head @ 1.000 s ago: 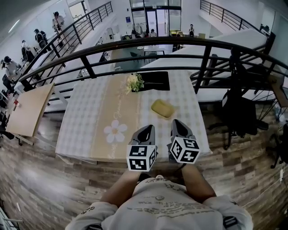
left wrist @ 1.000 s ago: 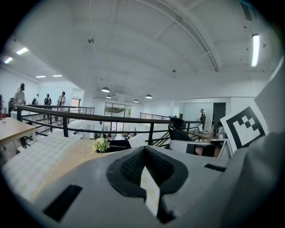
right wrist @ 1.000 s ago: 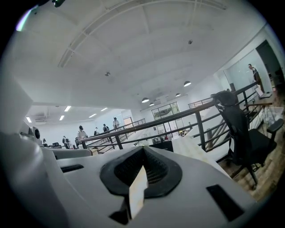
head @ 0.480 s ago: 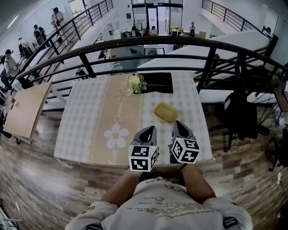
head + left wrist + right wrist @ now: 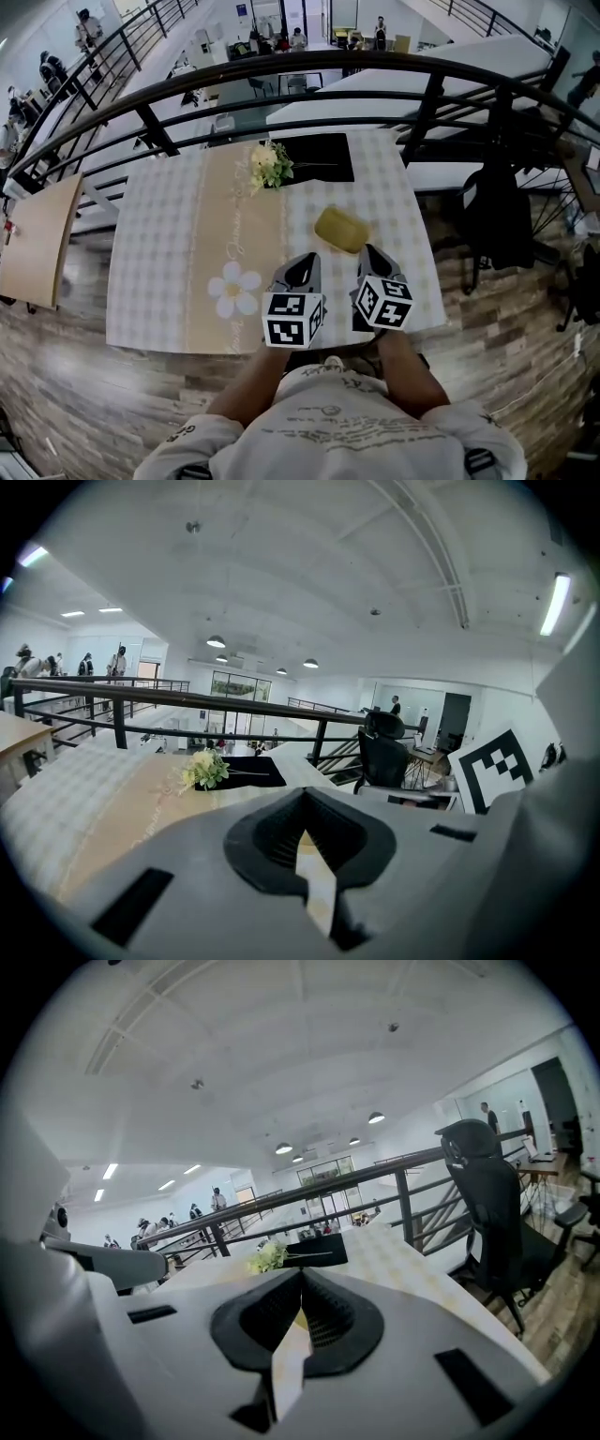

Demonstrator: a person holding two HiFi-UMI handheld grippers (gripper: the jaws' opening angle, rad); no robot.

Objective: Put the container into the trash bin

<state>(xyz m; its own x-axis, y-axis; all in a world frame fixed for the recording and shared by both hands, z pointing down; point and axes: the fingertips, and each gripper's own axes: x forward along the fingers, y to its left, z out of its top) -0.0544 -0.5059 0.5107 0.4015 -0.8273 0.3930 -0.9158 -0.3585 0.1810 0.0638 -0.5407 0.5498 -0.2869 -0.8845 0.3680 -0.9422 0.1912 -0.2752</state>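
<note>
Your left gripper [image 5: 302, 265] and right gripper [image 5: 371, 255] hover above the near edge of the worktop [image 5: 169, 244], each with fingers pressed together on nothing; the yellow container [image 5: 340, 230] lies on the worktop just beyond the right gripper.

On the checked table [image 5: 169, 234], a bunch of flowers [image 5: 270, 166] lies at the far edge beside a black mat [image 5: 319, 157], a railing [image 5: 424, 111] behind it, an office chair [image 5: 483, 1208] to its right.

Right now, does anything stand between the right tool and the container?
Nothing visible: only bare tablecloth lies between the right tool and the yellow container; the flowers lie farther off. No trash bin shows in any view.
</note>
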